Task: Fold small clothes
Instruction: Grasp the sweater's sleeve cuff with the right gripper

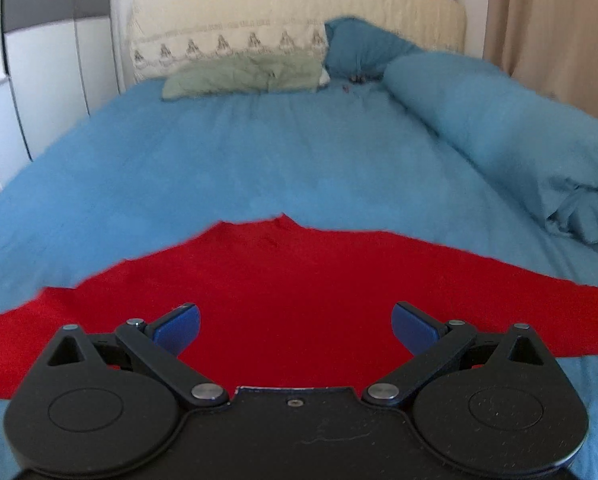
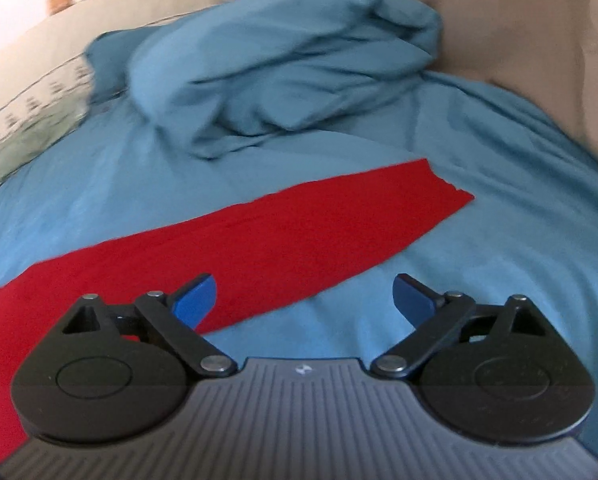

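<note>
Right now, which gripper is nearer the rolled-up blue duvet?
Right. The right gripper faces the rolled-up blue duvet beyond the red garment; the left gripper sees it far off right.

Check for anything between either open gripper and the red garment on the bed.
Nothing visible is in the way. The left gripper hangs open right over the red garment; the right gripper is open at its edge. The rolled blue duvet lies beyond.

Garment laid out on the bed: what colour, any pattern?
Plain red garment, no pattern visible, lying on the blue bedsheet. Shows best in the left wrist view.
</note>
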